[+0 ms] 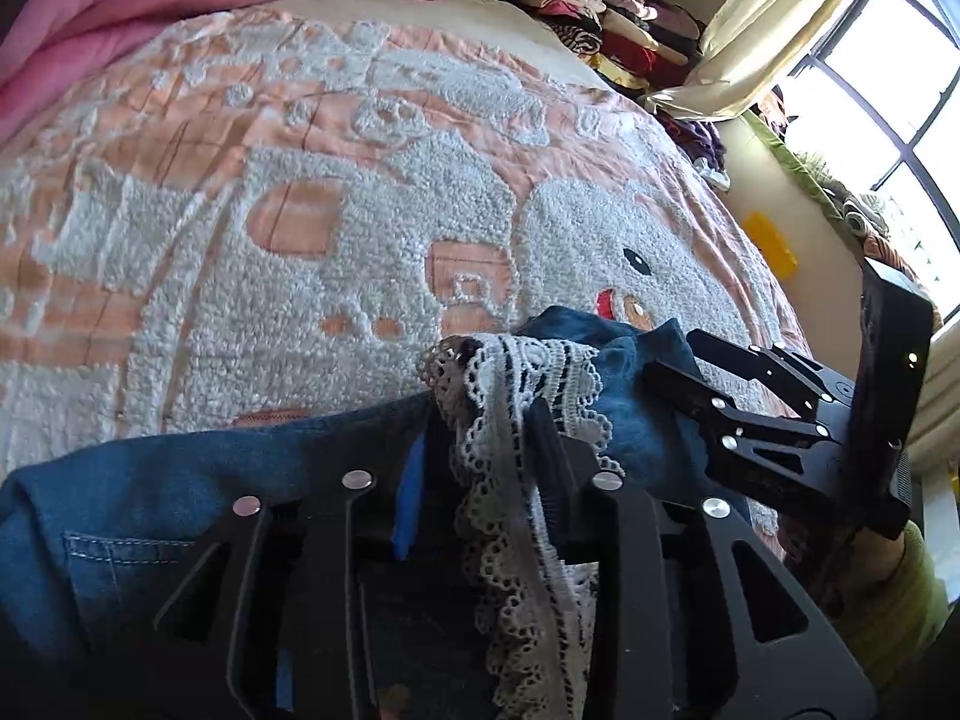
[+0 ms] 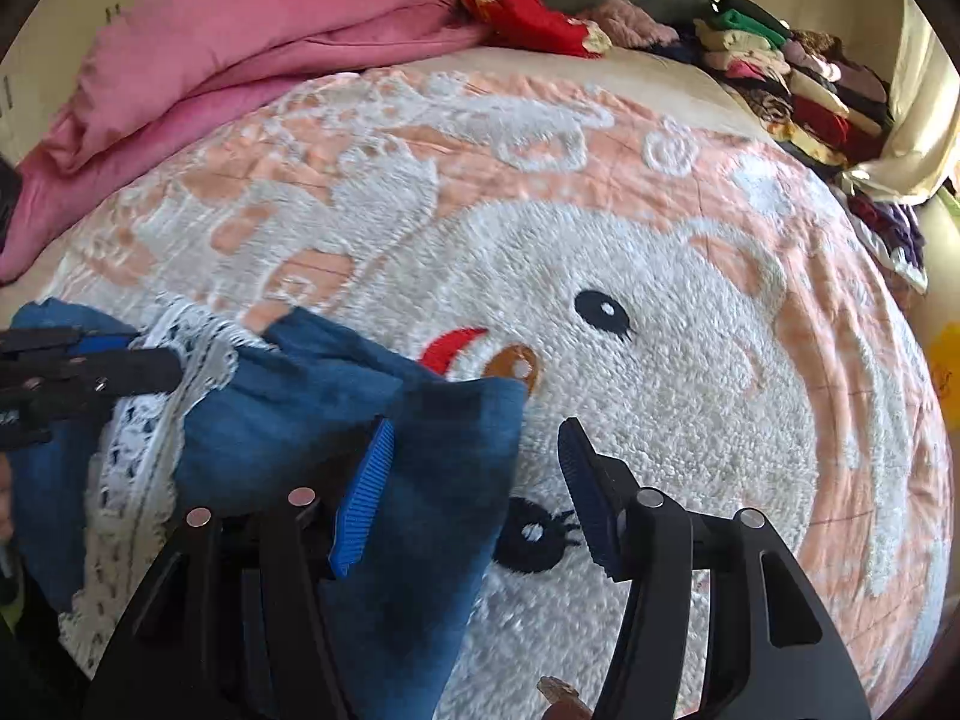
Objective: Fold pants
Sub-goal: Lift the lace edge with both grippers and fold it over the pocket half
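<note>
Blue denim pants (image 1: pixel 180 480) with a white lace trim (image 1: pixel 510 450) lie on the bed. My left gripper (image 1: pixel 480 462) is shut on the lace-trimmed edge of the pants; it also shows at the left of the right wrist view (image 2: pixel 120 372). In the right wrist view the pants (image 2: pixel 312 408) lie bunched at the lower left. My right gripper (image 2: pixel 474 480) is open, its left blue pad (image 2: pixel 363 498) over the denim and its right finger over the blanket; it holds nothing. It shows in the left wrist view (image 1: pixel 678 360) beside the pants.
A fluffy peach-and-white cartoon blanket (image 2: pixel 660 330) covers the bed. A pink duvet (image 2: pixel 240 48) lies at the far left. Stacks of folded clothes (image 2: pixel 798 78) line the far right by a curtain (image 1: pixel 774 30) and window (image 1: pixel 888 90).
</note>
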Motion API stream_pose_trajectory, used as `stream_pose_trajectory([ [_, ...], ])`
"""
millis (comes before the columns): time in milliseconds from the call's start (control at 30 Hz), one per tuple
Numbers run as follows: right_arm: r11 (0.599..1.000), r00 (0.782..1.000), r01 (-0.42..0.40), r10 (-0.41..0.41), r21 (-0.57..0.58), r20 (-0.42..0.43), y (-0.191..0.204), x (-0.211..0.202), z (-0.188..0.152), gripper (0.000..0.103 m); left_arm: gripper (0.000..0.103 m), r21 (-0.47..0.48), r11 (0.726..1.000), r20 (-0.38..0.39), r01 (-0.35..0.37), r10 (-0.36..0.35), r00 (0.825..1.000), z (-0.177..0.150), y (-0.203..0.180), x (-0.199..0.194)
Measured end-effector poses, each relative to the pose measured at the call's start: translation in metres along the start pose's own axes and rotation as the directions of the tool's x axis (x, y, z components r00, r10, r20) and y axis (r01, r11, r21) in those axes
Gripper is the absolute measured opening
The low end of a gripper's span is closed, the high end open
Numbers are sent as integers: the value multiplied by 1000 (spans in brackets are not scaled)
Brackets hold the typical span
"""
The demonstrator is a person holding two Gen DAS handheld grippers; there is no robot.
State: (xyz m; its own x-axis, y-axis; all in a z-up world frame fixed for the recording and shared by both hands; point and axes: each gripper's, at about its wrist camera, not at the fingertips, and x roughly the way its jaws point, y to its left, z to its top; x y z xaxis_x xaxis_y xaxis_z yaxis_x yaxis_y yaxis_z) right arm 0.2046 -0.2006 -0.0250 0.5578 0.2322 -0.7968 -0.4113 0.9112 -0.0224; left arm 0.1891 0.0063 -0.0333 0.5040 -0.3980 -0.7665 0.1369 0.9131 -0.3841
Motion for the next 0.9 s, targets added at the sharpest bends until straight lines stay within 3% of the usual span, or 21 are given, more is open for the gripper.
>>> stream_pose_trajectory([
  [133,999,999,-31,30,36,20,-11,-11,-3,57,37,-25,1000,28,-2,2,1000,-6,6,-15],
  [267,994,990,-98,92,49,108,-18,-52,-9,69,50,-40,999,68,7,-5,998,-13,7,-37],
  [467,981,965,-192,189,-1,180,-6,-105,-38,69,61,-48,999,110,9,-4,994,-30,1,-69],
  [700,956,943,-289,292,-44,162,19,-127,-77,68,60,-46,999,82,27,-23,996,-66,-3,-86],
  [767,947,937,-317,322,-59,135,27,-126,-87,64,43,-75,995,52,61,-58,997,-82,-2,-85],
  [900,946,943,-316,322,-75,83,41,-116,-103,64,41,-108,988,-14,111,-113,993,-110,-4,-78],
])
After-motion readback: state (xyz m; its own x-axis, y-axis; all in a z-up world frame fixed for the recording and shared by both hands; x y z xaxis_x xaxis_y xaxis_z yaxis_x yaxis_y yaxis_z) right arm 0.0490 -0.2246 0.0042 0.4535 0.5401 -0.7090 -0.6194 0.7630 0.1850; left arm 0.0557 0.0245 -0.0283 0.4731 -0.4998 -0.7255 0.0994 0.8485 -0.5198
